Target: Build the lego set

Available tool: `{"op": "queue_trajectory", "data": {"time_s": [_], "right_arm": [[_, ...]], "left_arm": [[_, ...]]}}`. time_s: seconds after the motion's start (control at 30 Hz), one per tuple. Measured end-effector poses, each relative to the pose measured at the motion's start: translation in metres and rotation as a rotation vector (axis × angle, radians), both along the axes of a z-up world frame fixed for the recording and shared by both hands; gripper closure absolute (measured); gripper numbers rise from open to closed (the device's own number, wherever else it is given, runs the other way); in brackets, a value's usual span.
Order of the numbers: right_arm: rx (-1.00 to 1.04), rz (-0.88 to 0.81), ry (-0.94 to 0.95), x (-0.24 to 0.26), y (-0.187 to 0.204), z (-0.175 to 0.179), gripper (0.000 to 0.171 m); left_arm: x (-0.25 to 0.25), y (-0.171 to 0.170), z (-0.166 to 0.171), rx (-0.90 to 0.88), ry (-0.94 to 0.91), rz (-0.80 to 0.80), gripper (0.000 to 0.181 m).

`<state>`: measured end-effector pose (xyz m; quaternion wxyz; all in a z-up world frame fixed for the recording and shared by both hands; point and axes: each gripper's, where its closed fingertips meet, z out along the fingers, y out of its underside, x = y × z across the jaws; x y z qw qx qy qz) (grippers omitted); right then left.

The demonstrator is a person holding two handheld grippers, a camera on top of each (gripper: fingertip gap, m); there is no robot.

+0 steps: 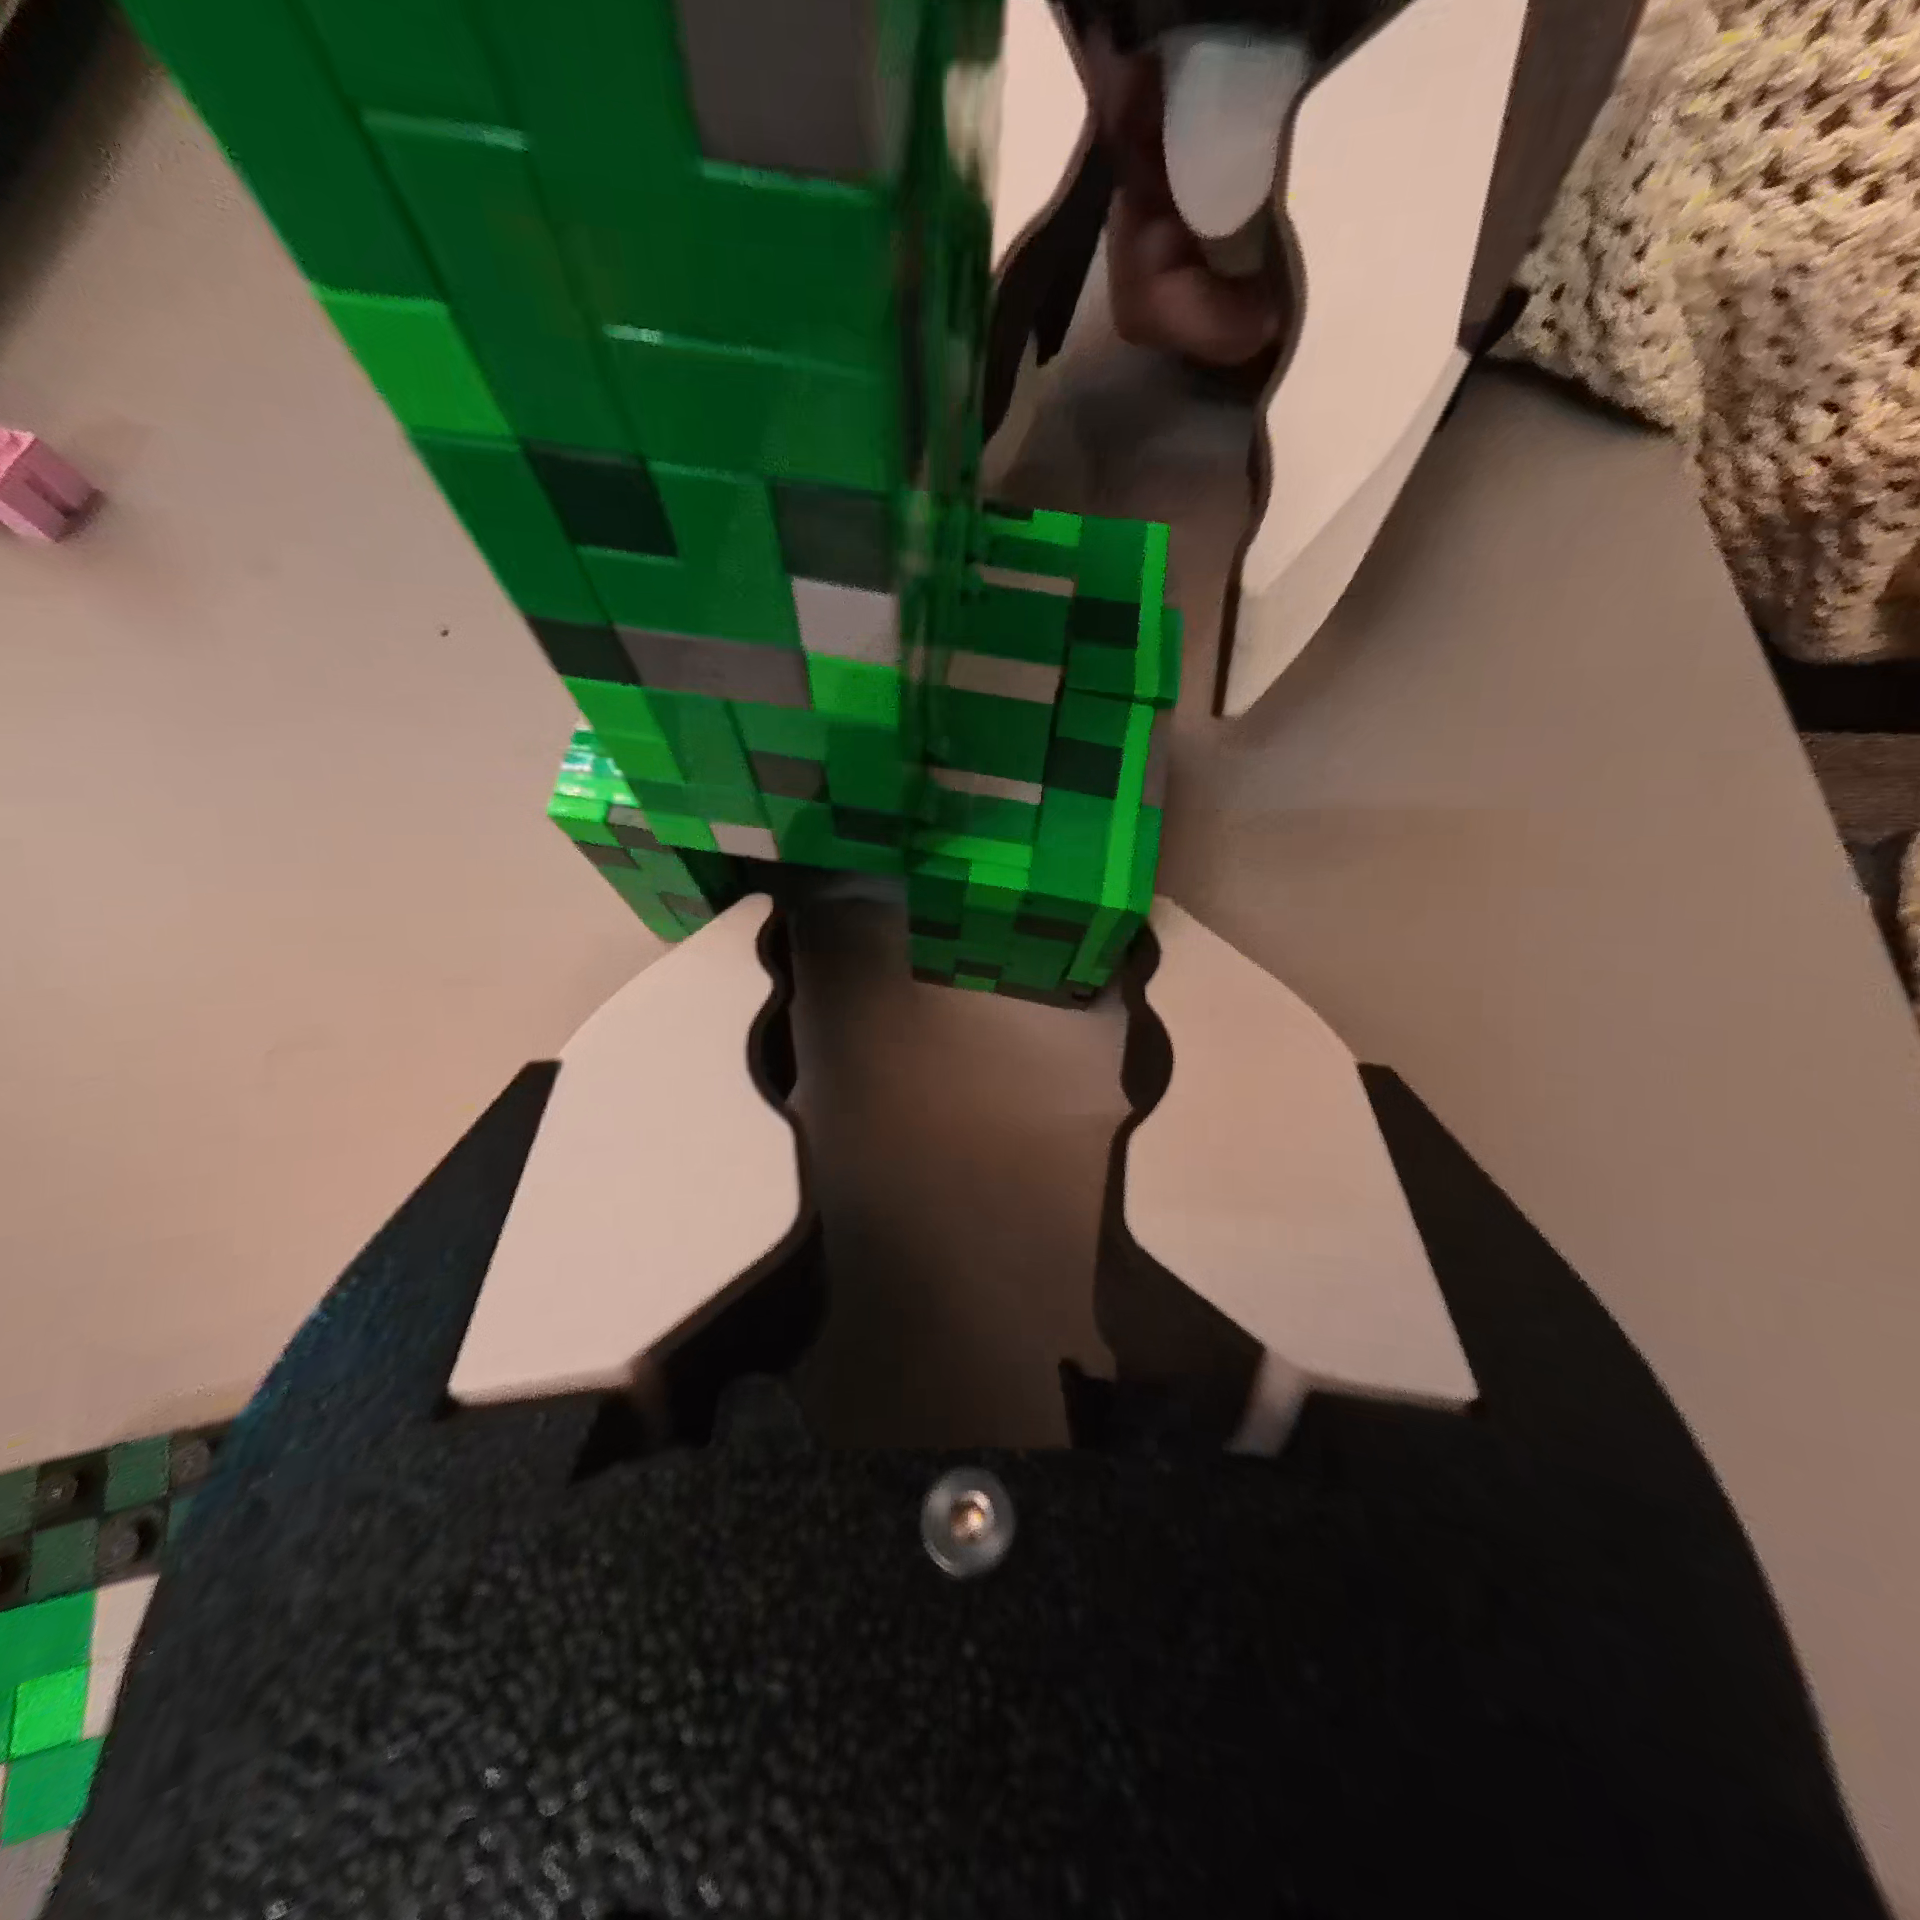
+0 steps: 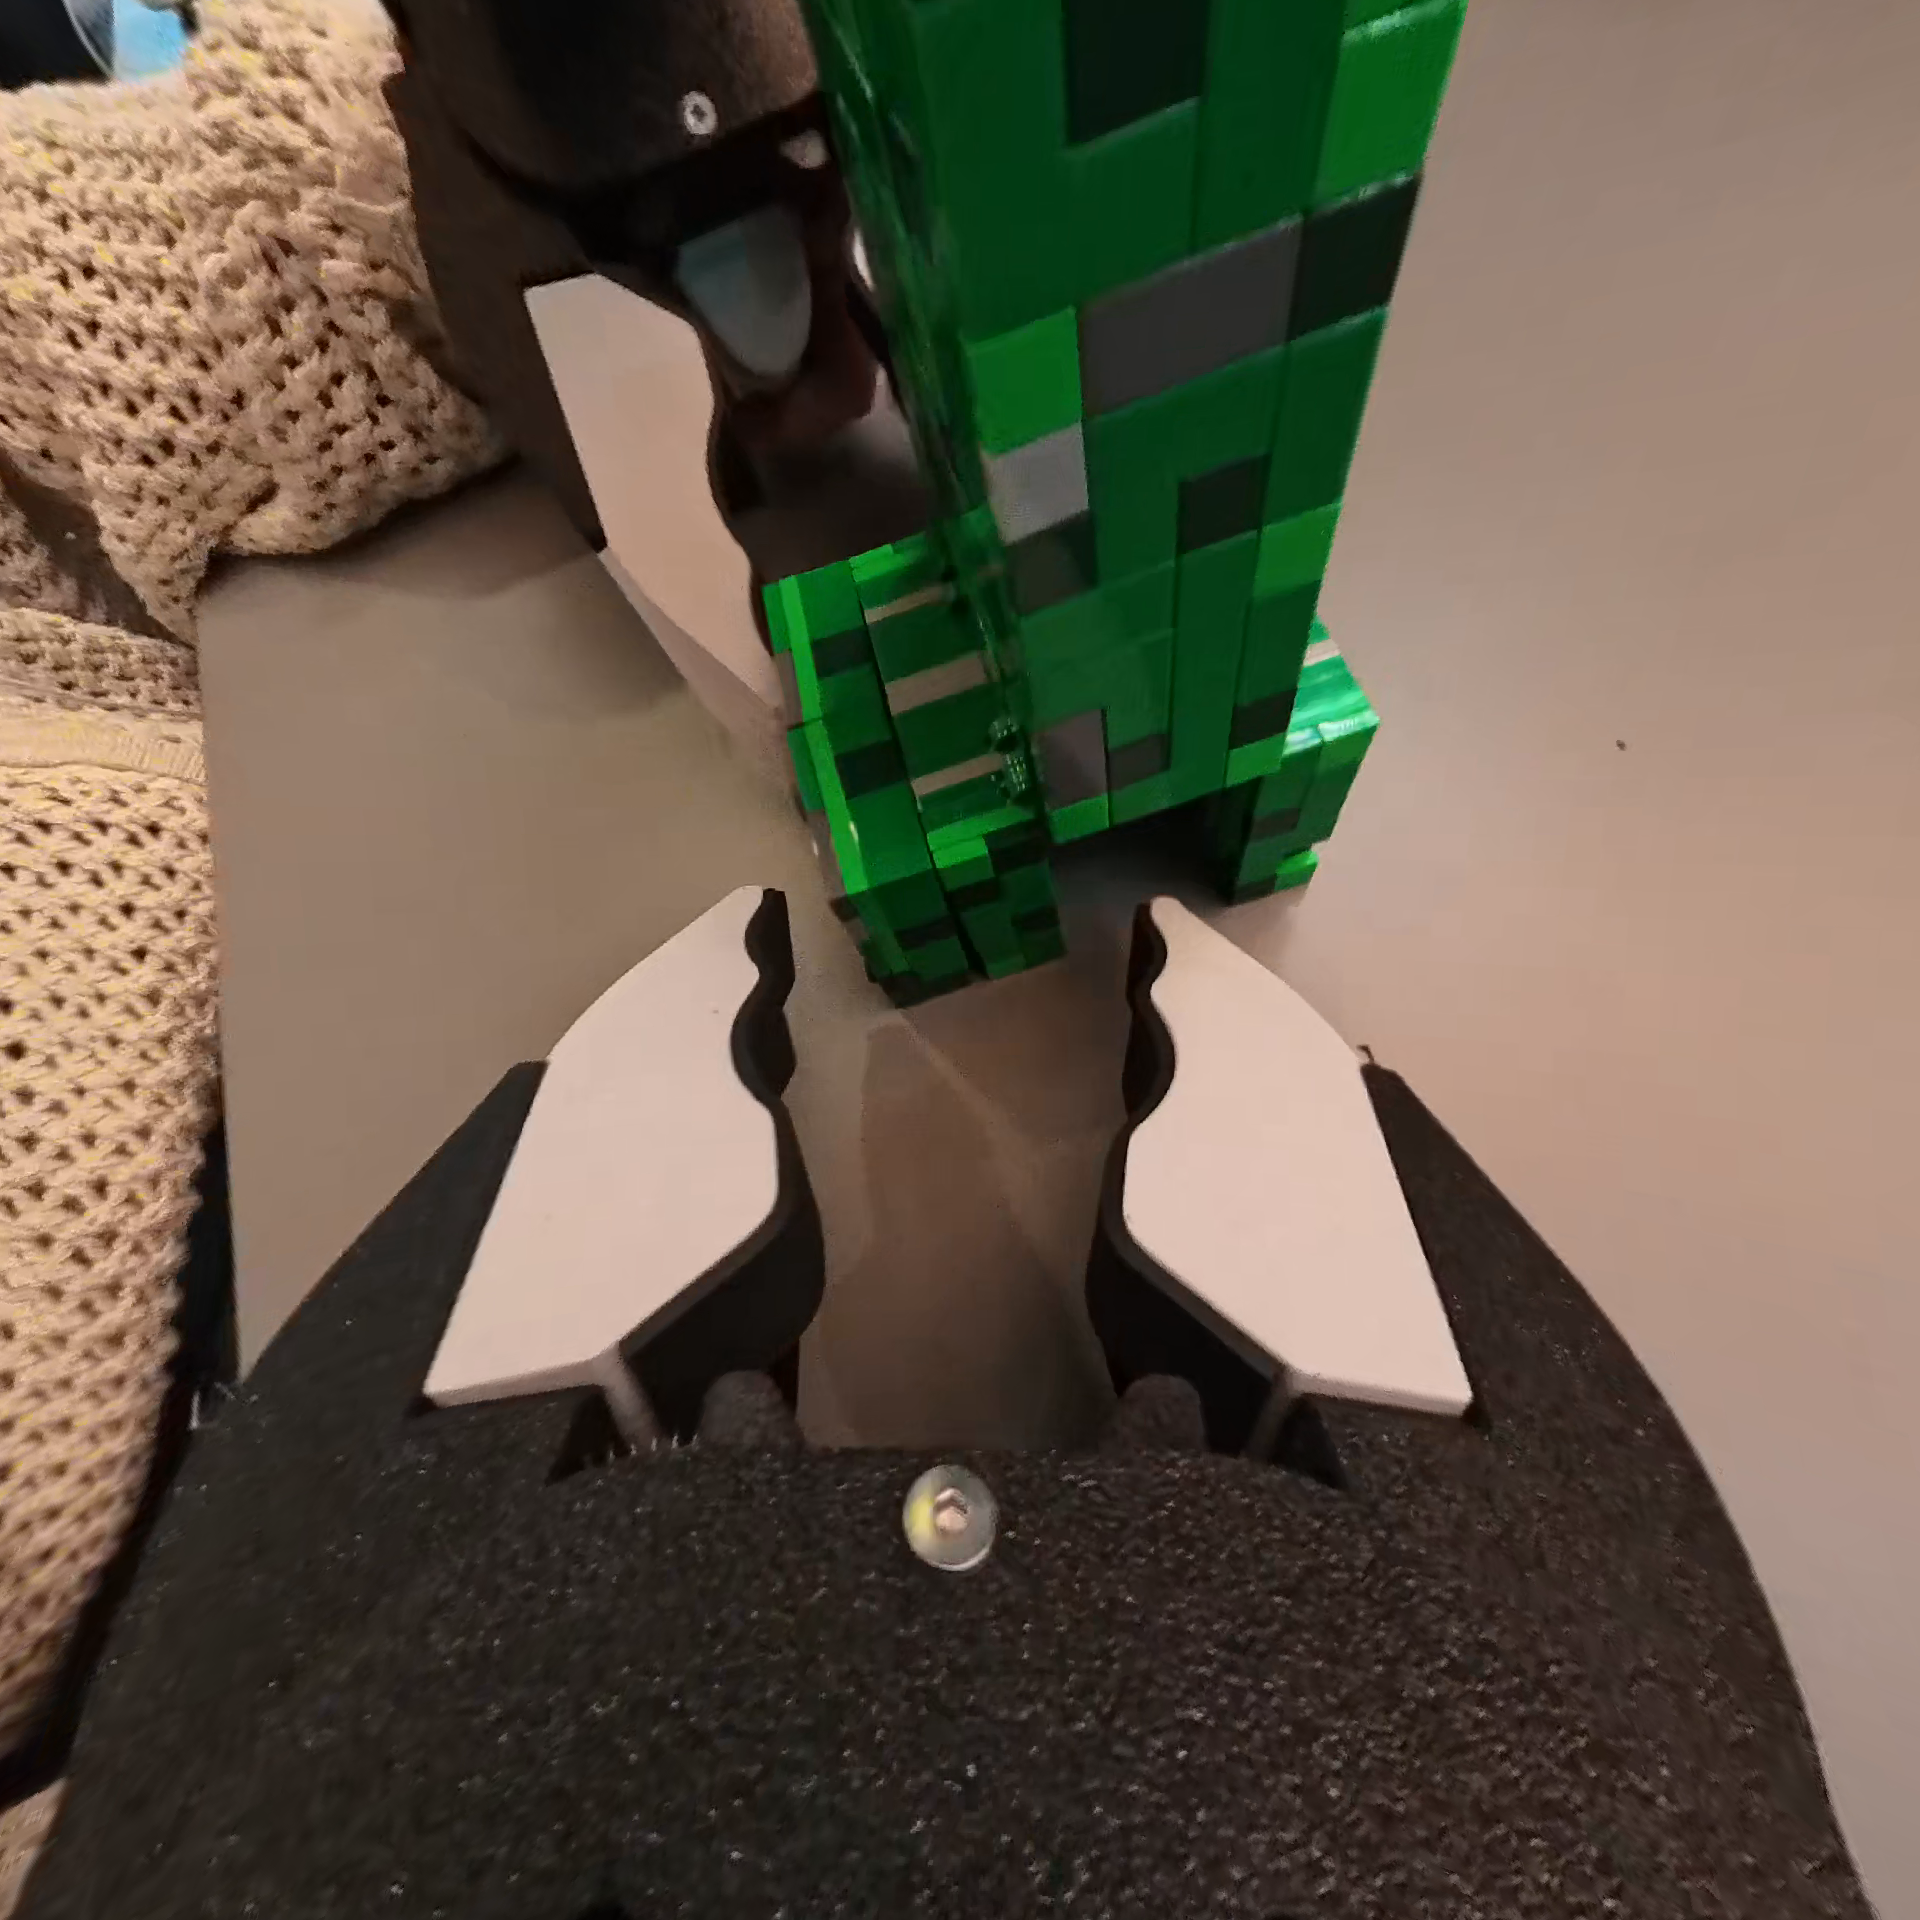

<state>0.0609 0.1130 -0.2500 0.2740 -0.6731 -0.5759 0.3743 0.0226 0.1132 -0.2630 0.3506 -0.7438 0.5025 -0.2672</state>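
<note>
Two tongs flanked a tall green lego figure (image 1: 727,468) that stood upright on the beige surface (image 1: 260,831), near its edge. The figure was a blocky column of bright and dark green tiles with grey and pale squares mixed in, set on short stepped feet. The left tongs (image 1: 956,925) were spread open, empty, tips just short of a foot. The right tongs (image 2: 961,914) gaped the same way, holding nothing. A small pink piece (image 1: 42,499) lay well apart, and a knitted beige sleeve (image 2: 156,520) showed beside the surface.
</note>
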Motion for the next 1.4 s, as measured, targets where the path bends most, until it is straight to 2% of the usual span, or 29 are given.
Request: {"op": "queue_trajectory", "data": {"time_s": [0.13, 0.2, 0.27, 0.67, 0.77, 0.87, 1.0, 1.1, 1.33, 1.4], "right_arm": [[0.001, 0.036, -0.010, -0.005, -0.002, -0.001, 0.122], [-0.006, 0.054, -0.009, -0.006, -0.004, 0.000, 0.130], [-0.002, 0.048, -0.011, -0.007, -0.002, -0.001, 0.131], [0.032, 0.039, -0.016, -0.008, -0.005, -0.001, 0.132], [0.017, 0.035, -0.014, -0.007, -0.005, -0.001, 0.131], [0.010, 0.053, -0.013, -0.007, -0.007, -0.001, 0.114], [0.109, 0.060, -0.068, -0.007, -0.002, -0.007, 0.116], [0.152, 0.049, -0.083, -0.012, 0.000, -0.009, 0.129], [0.149, 0.042, -0.079, -0.013, -0.003, -0.008, 0.129], [0.094, 0.057, -0.054, -0.012, -0.005, -0.005, 0.107]], "left_arm": [[0.007, -0.005, -0.002, -0.093, -0.024, -0.060, 0.127], [0.009, -0.006, -0.002, -0.102, -0.028, -0.076, 0.136], [0.011, -0.006, -0.002, -0.089, -0.020, -0.078, 0.141], [0.015, -0.008, -0.003, -0.026, 0.010, -0.062, 0.143], [0.015, -0.009, -0.003, -0.031, 0.008, -0.062, 0.143], [0.015, -0.011, -0.003, -0.039, 0.005, -0.063, 0.143], [0.016, -0.011, -0.002, -0.036, 0.006, -0.063, 0.143], [0.016, -0.010, -0.002, -0.036, 0.006, -0.053, 0.143], [0.016, -0.011, -0.002, -0.038, 0.008, -0.053, 0.143], [0.016, -0.011, -0.002, -0.040, 0.009, -0.054, 0.143]]}}
